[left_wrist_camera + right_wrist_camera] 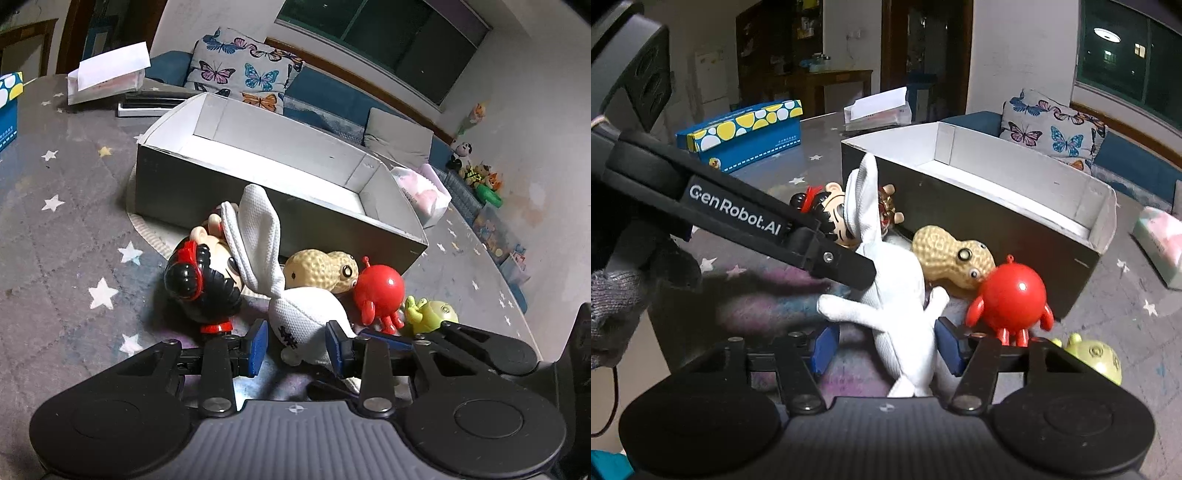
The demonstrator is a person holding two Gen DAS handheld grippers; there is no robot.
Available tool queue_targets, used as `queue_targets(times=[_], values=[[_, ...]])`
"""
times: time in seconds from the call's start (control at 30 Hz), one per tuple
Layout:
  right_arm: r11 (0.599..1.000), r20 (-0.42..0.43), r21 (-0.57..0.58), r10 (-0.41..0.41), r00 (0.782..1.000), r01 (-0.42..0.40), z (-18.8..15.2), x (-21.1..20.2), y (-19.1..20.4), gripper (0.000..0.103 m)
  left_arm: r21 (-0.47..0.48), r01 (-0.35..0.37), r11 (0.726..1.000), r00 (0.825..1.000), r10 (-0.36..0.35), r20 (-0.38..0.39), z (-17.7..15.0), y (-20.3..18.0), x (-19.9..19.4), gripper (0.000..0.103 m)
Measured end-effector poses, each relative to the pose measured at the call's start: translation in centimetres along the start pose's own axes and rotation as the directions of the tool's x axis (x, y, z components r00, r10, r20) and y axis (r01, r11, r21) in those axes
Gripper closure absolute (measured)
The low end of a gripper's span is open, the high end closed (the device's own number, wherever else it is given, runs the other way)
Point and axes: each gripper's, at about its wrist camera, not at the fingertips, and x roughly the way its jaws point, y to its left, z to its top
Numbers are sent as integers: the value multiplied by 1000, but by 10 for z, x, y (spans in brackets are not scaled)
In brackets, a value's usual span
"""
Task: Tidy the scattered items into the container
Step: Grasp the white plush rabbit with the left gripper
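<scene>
White knit-fabric plush rabbit (303,317) lies on bench w/ ears toward open grey-walled cardboard box (258,184). Left tongs (297,345) grip its head; right tongs (886,347) straddle its body, not clamped.

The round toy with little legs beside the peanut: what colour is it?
Glossy red, clearest in the right wrist view.

Dim indoor light, dark window (1126,55) w/ lamp glare, fisheye edge bending, mostly sharp

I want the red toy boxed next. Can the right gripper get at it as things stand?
Probably not yet: the right gripper has the white rabbit between its jaws; the red toy lies uncovered just beside it.
</scene>
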Motion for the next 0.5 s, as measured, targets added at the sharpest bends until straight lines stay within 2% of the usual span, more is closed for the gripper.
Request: queue_targets(times=[0.2,0.33,0.5], values=[[1000,1,14,-16,1000,16,2,7,-3,61,-13,11,1000,1000,-11,-7,6,-2,7,66],[1000,-11,18,-17,1000,17,1,12,-5,62,-9,12,1000,1000,-12,0,7,-3,10,66],[999,4,33,-12,1000,12,-2,7,-7,72,11,16,1000,1000,-16,14,6,-6,7,70]])
